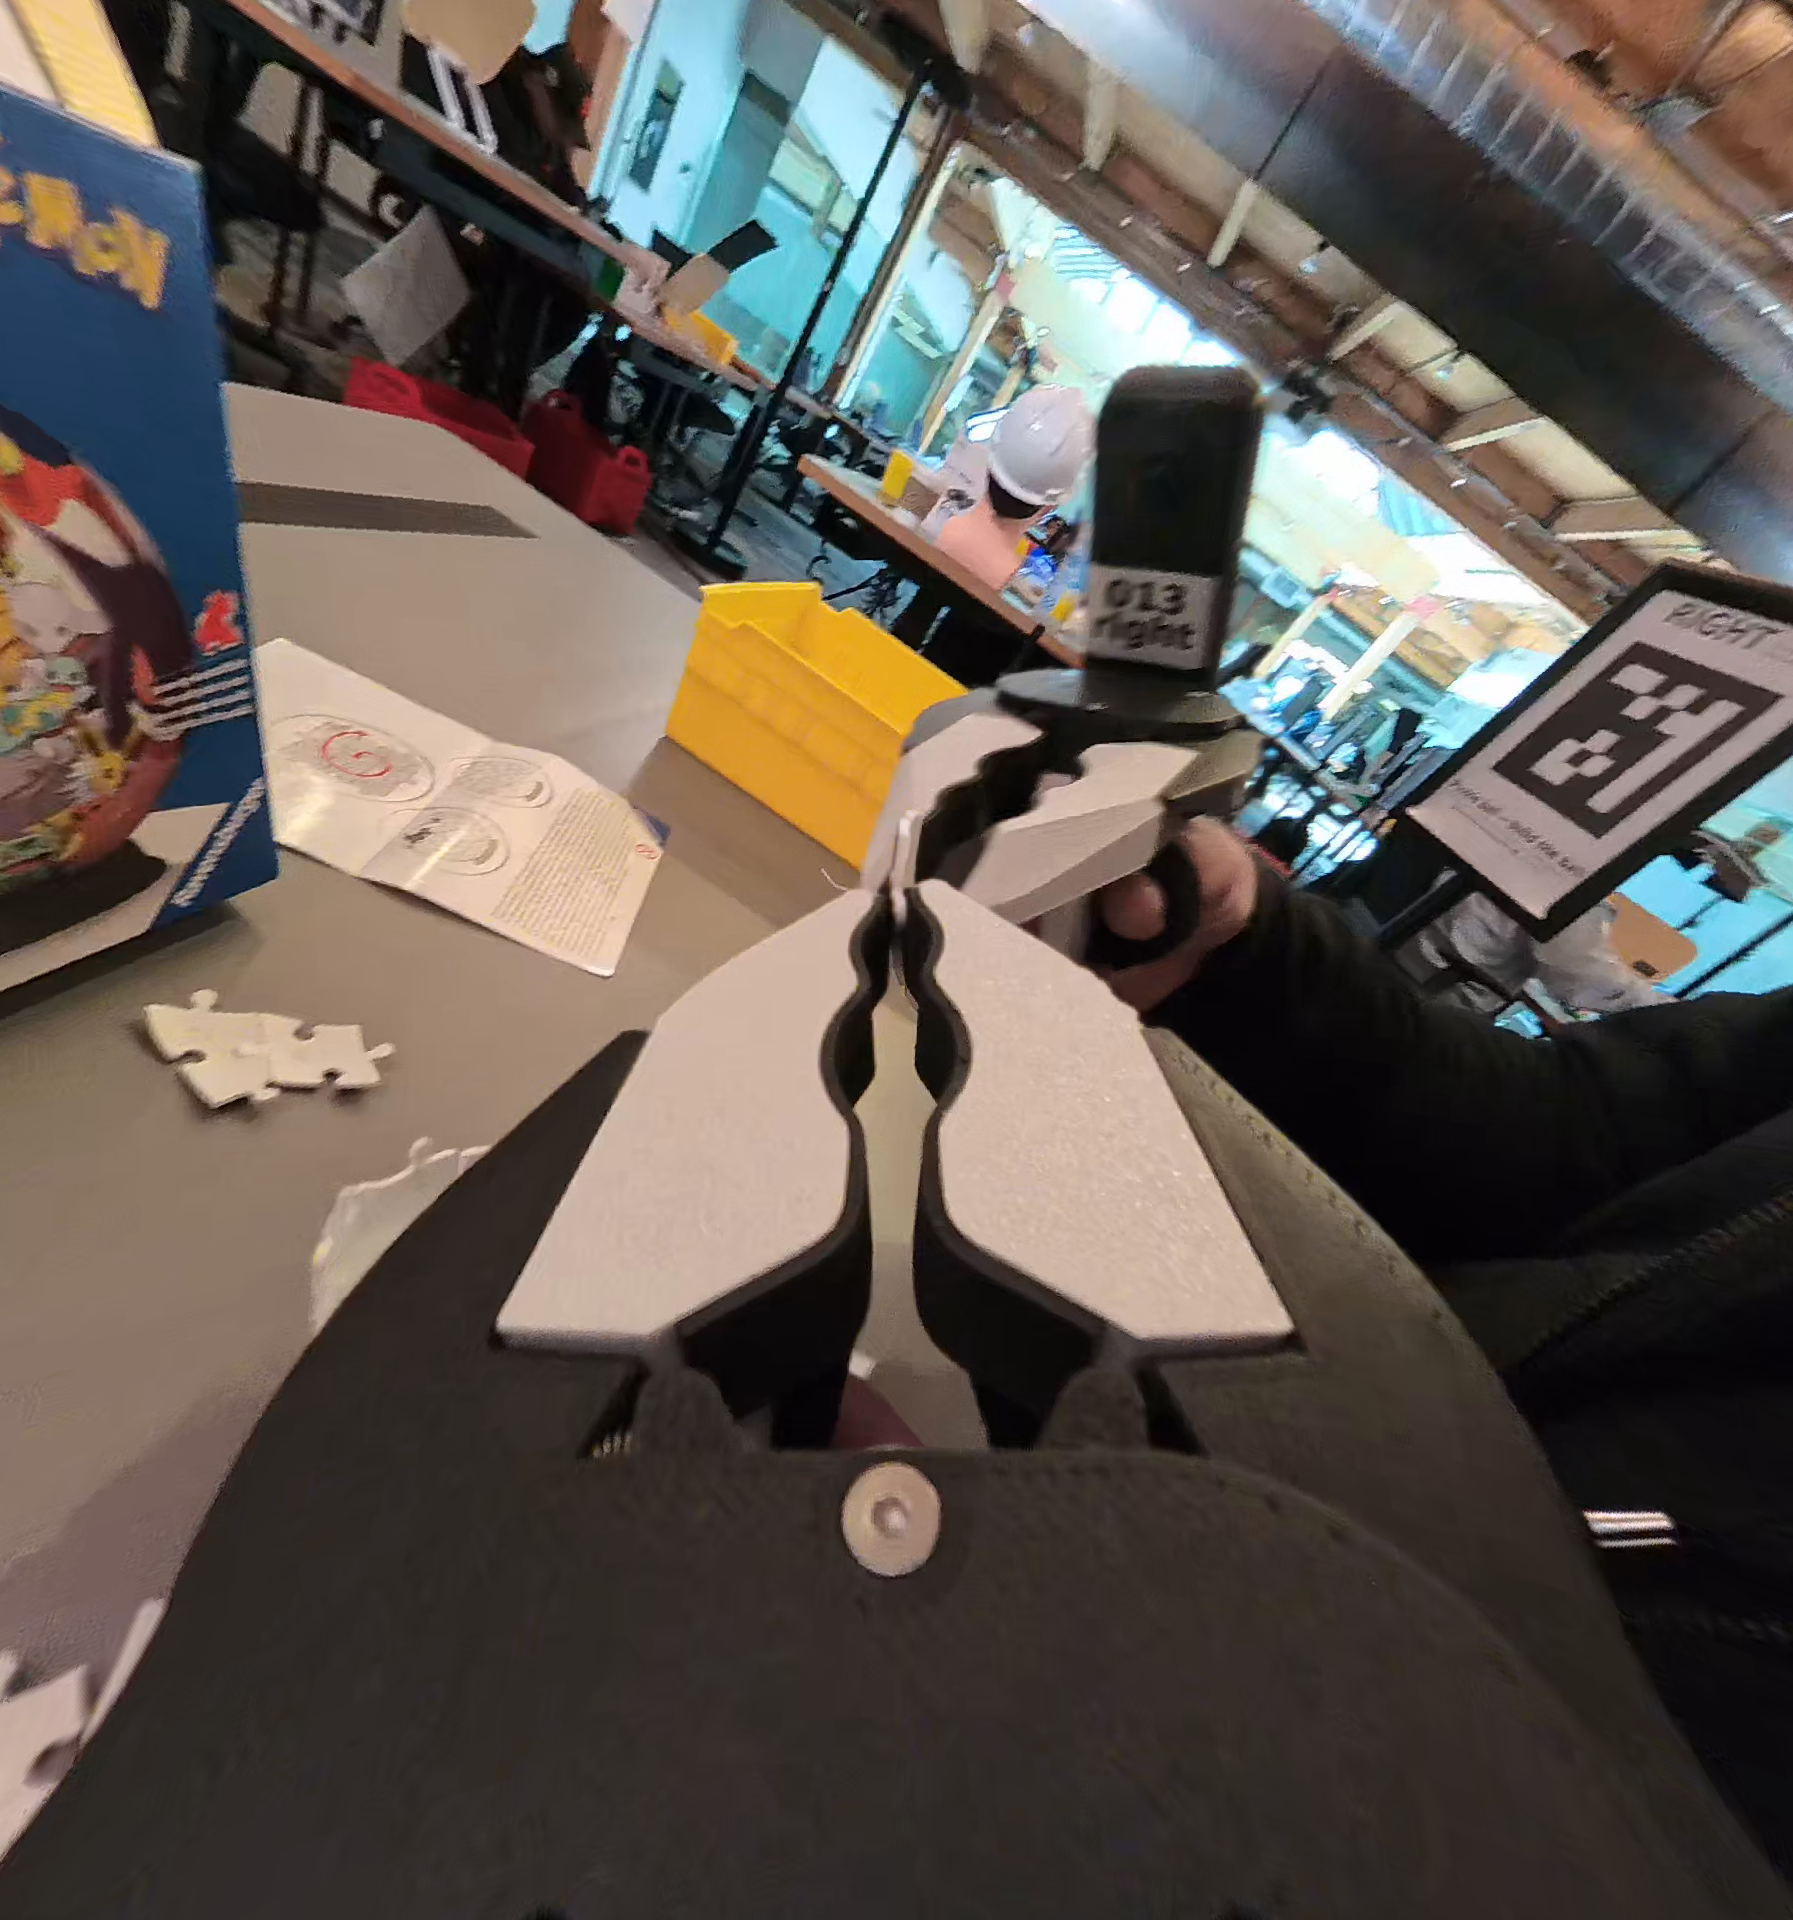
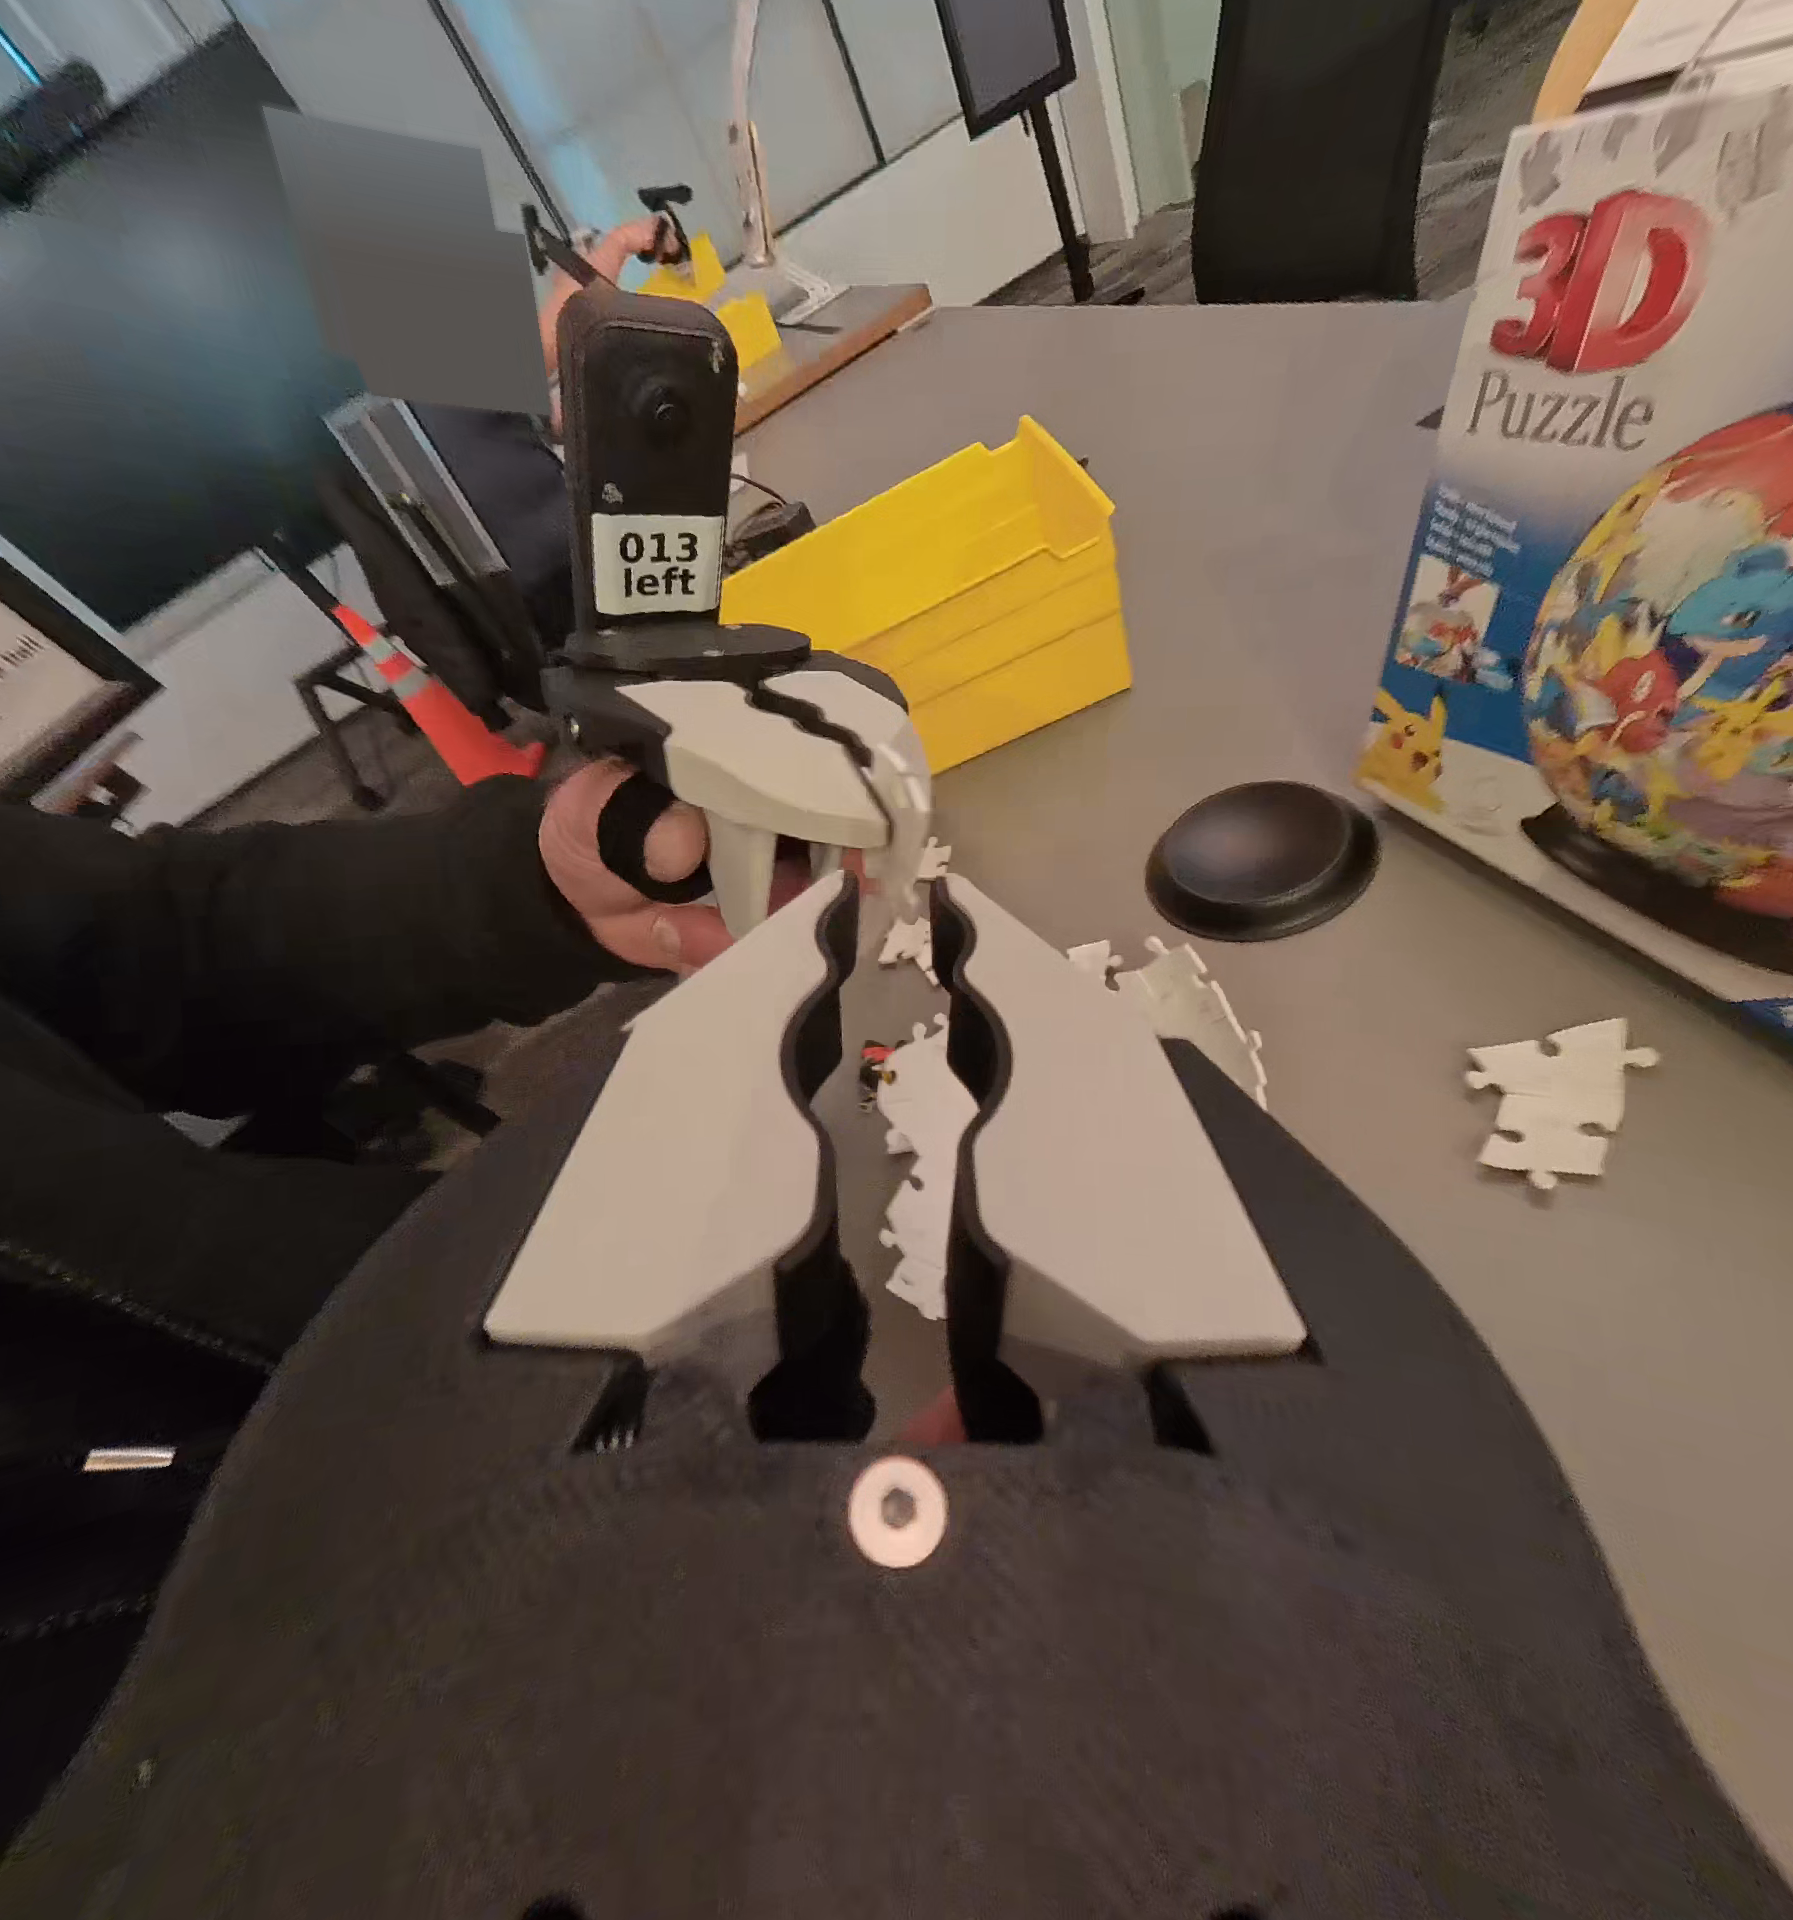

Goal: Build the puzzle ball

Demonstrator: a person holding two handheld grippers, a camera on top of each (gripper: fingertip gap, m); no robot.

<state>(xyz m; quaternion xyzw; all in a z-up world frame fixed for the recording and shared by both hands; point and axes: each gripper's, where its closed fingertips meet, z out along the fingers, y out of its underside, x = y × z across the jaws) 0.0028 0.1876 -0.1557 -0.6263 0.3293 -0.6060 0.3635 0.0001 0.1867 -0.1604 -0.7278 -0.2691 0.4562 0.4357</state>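
grey table (image 1: 435,623); long workbenches (image 1: 518,197) behind; exposed wooden ceiling beams (image 1: 1391,322); bright windows (image 1: 1131,312); orange cone (image 2: 435,707)

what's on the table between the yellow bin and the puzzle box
In the right wrist view, a black round stand sits between the yellow bin and the puzzle box, touching neither.

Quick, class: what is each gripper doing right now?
Left gripper: closed on a strip of white puzzle pieces.
Right gripper: fingers slightly apart around the same strip; a grip cannot be told.

Bin (image 2: 954,613) behind stand (image 2: 1261,857), seemingly apart
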